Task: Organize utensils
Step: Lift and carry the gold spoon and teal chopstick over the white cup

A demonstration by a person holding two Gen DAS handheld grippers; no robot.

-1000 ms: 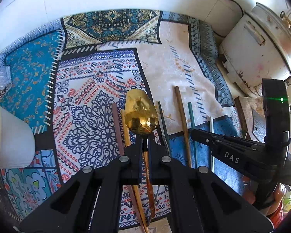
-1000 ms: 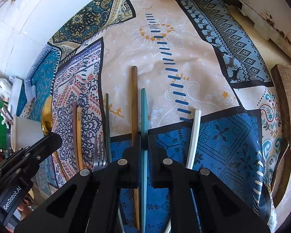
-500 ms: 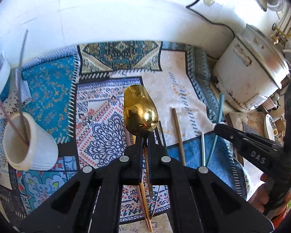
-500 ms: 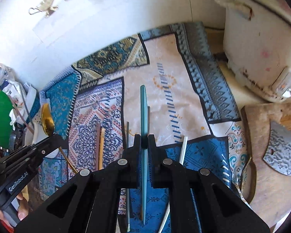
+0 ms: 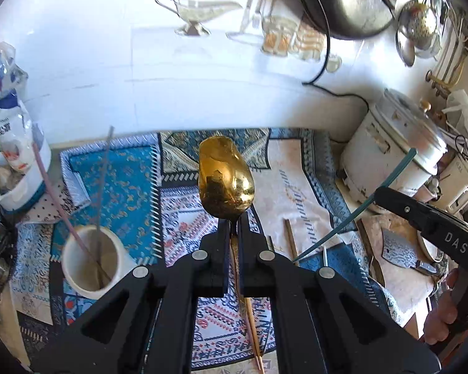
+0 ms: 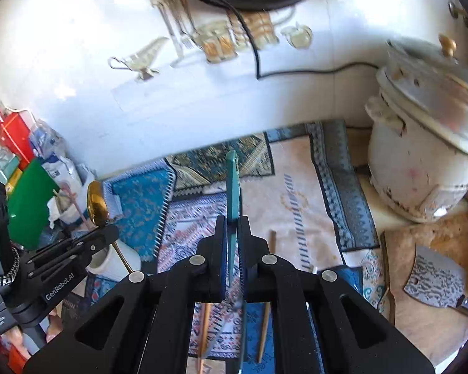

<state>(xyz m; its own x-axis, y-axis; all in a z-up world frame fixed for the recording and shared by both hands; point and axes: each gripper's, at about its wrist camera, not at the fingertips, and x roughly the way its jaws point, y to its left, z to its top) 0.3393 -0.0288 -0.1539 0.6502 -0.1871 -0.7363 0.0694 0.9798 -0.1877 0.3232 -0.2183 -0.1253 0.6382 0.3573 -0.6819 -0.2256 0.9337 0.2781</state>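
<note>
My left gripper [image 5: 233, 229] is shut on a gold spoon [image 5: 225, 184], held bowl-up well above the patterned cloth [image 5: 128, 187]. It also shows at the left of the right wrist view [image 6: 100, 229] with the spoon [image 6: 96, 200]. My right gripper [image 6: 233, 221] is shut on a teal utensil [image 6: 233, 184], lifted off the cloth; the same utensil slants across the left wrist view [image 5: 358, 208]. A white cup [image 5: 92, 261] holding two thin sticks stands below left of the spoon. Several wooden and white utensils [image 5: 290, 240] lie on the cloth.
A white rice cooker [image 6: 421, 162] stands at the right. A wooden board with a cleaver [image 6: 436, 277] lies at the front right. Bags and a green item [image 6: 28, 199] crowd the left. A white wall with a black cable [image 5: 324, 62] is behind.
Both grippers have risen from the cloth with their utensils. The views tilted up, so the wall, the cup and the cooker came into sight.
</note>
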